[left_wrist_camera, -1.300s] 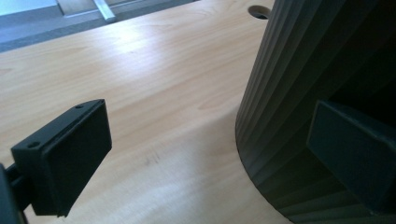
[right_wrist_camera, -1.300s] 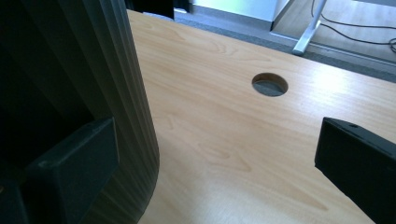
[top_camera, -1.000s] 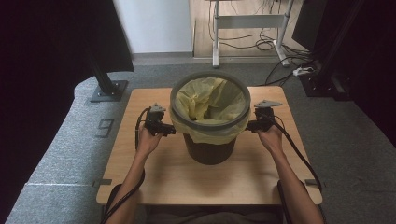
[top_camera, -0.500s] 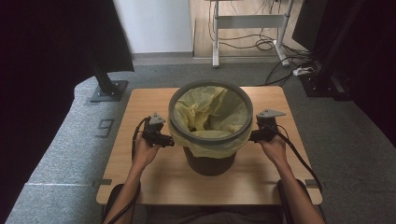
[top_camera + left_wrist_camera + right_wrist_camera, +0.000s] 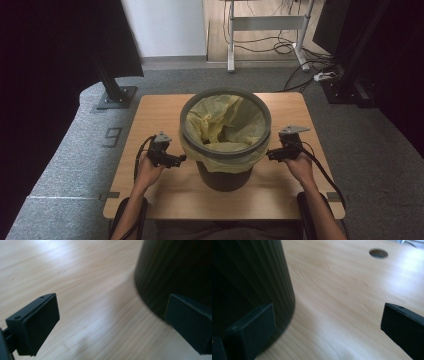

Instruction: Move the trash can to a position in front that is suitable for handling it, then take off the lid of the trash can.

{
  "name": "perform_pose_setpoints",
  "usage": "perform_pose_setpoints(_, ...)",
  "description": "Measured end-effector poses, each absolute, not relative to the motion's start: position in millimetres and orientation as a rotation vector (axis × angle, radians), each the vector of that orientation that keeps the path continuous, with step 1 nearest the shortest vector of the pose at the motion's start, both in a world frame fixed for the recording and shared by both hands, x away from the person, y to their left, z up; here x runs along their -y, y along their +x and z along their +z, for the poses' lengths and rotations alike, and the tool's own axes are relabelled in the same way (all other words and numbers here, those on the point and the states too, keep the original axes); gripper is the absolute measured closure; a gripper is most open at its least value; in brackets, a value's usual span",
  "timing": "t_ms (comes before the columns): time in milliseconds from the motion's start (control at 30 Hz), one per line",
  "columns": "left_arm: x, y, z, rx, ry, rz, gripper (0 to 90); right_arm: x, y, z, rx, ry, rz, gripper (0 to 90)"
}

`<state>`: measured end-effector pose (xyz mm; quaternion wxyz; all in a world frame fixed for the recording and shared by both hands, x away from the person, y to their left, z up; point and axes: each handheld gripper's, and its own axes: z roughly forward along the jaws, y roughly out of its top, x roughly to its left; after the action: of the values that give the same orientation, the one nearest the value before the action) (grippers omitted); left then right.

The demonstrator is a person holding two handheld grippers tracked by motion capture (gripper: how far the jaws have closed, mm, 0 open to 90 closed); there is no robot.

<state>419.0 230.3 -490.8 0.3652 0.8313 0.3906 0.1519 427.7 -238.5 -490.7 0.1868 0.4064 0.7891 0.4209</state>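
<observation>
Left fingers: spread wide in the left gripper view, nothing held; one finger (image 5: 35, 325) over bare wood, the other (image 5: 190, 325) in front of the dark wall of the bin (image 5: 175, 272).
Right fingers: likewise spread wide and empty in the right gripper view; one finger (image 5: 252, 332) beside the bin wall, the other (image 5: 404, 330) over open wood.
Left gripper (image 5: 181, 159): seen from the high view pointing inward, tips just beside the folded-over liner; contact cannot be told.
Right gripper (image 5: 270, 154): mirrored on the opposite flank, tips near the same overhang.
Bin: black, ribbed, upright at the middle of the bench (image 5: 150, 115), between the two grippers.
Liner (image 5: 225, 125): yellow bag, tucked inside, its edge turned down over the grey rim ring (image 5: 225, 150).
Step in hand: judged to be the approach to the bin's two sides, before any grasp.
Next move: judged to call for the fingers being raised to the liner overhang or rim, then narrowed evenly on both sides so that the bin is not tipped.
High view alone: liner, rim ring, forearms.
Gripper views alone: the finger gap, the ribbing, a round hole (image 5: 378, 253) in the bench.
</observation>
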Motion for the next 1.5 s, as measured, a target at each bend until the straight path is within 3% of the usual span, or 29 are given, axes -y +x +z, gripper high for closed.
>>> perform_pose_setpoints(367,-240,425,-531,-1.117,2.188,0.372,0.0,269,419,-525,-2.289,1.226,1.025,0.0)
perform_pose_setpoints(733,-236,428,-546,-1.187,2.198,0.403,0.0,287,417,-555,-2.260,1.314,0.916,0.0)
perform_pose_setpoints(1500,-230,430,-542,-1.250,2.200,0.373,0.0,288,408,-557,-2.258,1.272,0.957,0.0)
